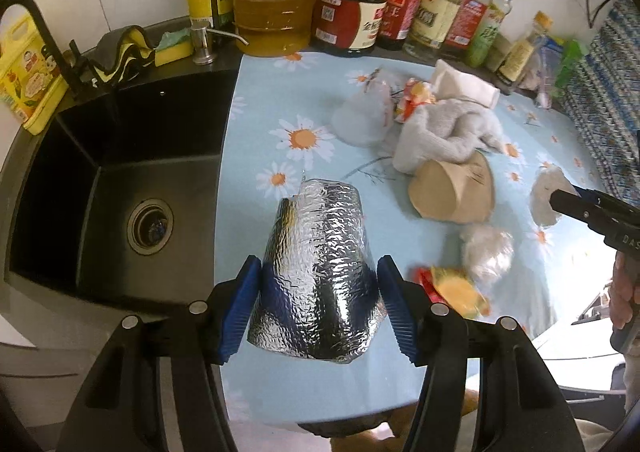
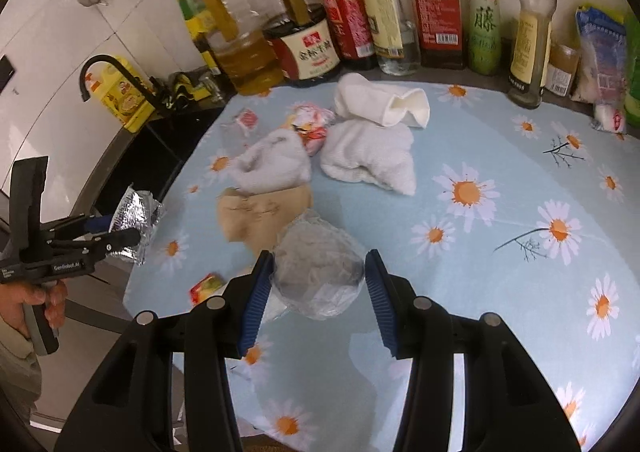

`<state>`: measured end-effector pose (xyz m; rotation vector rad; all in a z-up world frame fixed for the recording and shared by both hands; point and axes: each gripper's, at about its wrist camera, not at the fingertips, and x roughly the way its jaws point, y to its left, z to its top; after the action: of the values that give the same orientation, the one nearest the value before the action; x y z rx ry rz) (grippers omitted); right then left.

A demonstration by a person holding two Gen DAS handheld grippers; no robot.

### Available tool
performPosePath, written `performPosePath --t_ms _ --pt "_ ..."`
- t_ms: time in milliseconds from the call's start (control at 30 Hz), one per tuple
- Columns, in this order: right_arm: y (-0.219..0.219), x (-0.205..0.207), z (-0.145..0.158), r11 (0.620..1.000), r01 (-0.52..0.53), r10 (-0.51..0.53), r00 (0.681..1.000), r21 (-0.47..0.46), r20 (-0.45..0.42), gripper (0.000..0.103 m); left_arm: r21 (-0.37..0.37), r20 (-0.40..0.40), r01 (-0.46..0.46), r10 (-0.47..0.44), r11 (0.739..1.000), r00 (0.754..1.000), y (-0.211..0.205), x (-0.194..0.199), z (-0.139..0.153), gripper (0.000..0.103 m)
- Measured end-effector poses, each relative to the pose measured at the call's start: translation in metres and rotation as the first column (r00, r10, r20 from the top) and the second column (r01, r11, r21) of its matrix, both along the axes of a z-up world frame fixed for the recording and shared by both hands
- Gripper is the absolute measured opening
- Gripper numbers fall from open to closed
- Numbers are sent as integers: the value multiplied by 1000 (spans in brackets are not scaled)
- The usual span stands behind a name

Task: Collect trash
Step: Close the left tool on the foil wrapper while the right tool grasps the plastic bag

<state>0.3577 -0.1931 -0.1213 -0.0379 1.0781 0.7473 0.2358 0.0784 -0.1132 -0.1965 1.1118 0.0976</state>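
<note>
Your left tool (image 1: 316,292) pinches a crumpled foil piece (image 1: 320,264) above the desk (image 1: 260,123) edge, sink (image 1: 120,187) at nine o'clock. Your right tool (image 2: 318,292) pinches a clear plastic wad (image 2: 318,272) over the desk.

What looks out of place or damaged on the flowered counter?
A brown paper cup lies crushed on its side beside rumpled towels. Snack wrappers and a clear plastic wad are scattered around them.
</note>
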Motion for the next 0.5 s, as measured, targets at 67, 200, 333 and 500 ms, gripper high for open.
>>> performPosePath --t_ms 67,200,333,500 --pt "1 -15 7 1000 2 -2 1000 7 11 48 -12 19 -1 1 1000 1000 -2 -15 4 58" --pt "3 -45 20 1000 2 -3 1000 21 25 48 -32 48 -2 3 999 999 -6 -44 9 58" --pt "7 -77 28 999 2 -3 1000 41 23 48 -52 73 -1 5 999 997 -10 -73 11 58" --pt "15 -118 32 998 -3 2 1000 62 17 48 -75 97 12 -4 997 995 -16 -109 13 58"
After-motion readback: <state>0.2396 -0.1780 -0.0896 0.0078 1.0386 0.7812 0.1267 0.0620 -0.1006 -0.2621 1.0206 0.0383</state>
